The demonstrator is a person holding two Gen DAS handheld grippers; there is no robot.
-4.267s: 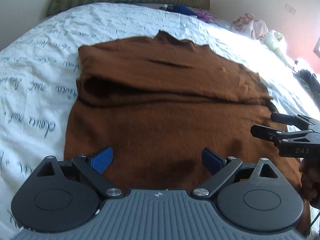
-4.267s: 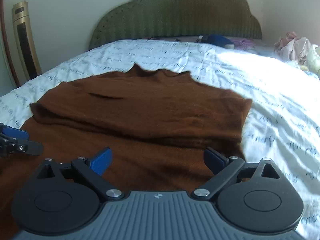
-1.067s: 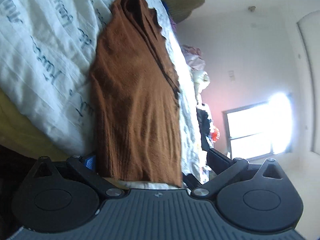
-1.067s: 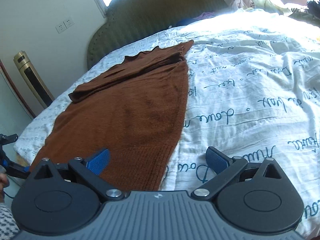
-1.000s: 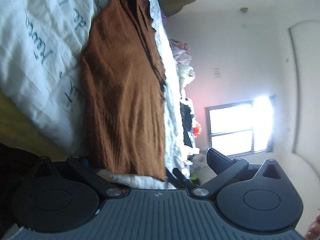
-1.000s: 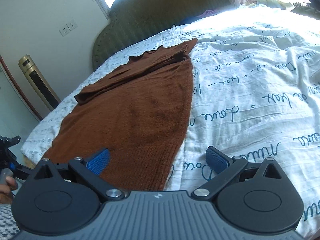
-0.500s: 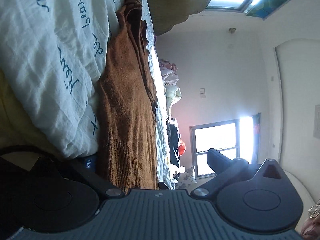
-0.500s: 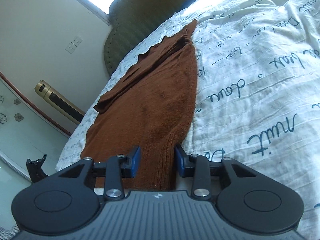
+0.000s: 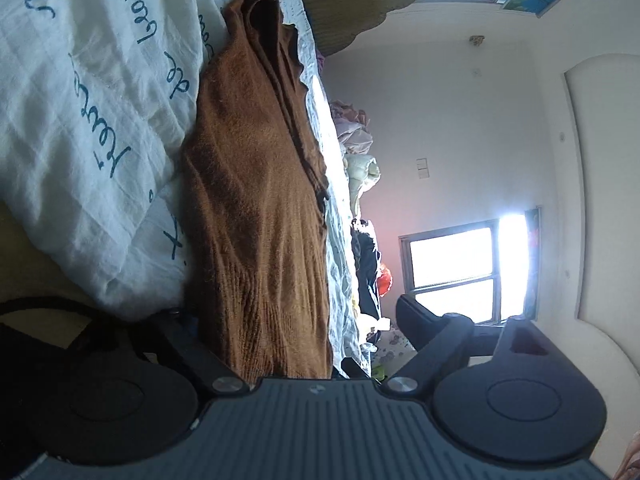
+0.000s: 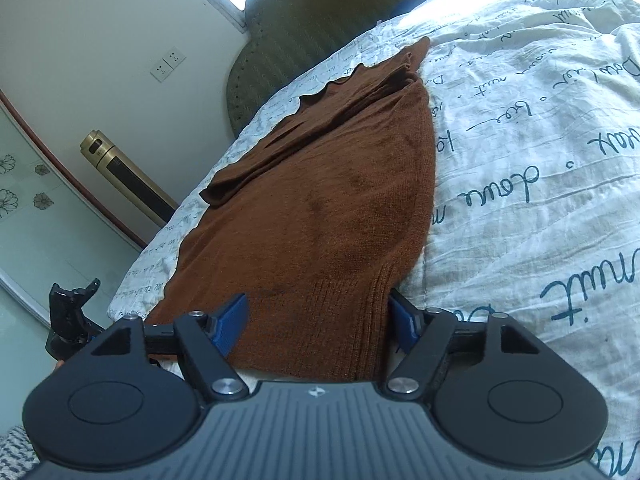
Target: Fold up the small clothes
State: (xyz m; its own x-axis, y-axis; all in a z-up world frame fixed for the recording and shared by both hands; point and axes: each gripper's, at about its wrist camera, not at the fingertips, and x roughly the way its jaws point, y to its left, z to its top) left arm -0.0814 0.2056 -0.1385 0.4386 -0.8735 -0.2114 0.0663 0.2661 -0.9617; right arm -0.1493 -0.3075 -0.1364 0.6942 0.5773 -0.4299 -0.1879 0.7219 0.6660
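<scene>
The brown knit sweater [image 10: 320, 200] is lying flat on the bed's script-printed quilt [image 10: 540, 140], sleeves folded across its upper part, ribbed hem hanging at the near edge; the right tongs [image 10: 316, 320] are straddling the hem's right corner, gaping wide with cloth between the blue pads but nothing pinched; the left tongs [image 9: 296, 320], turned sideways, are bracketing the opposite hem corner [image 9: 276, 332], also spread, one finger largely hidden; closing too shallowly is likely risking the loose knit slipping free, or one tong snagging the quilt beneath, skewing the fold.
</scene>
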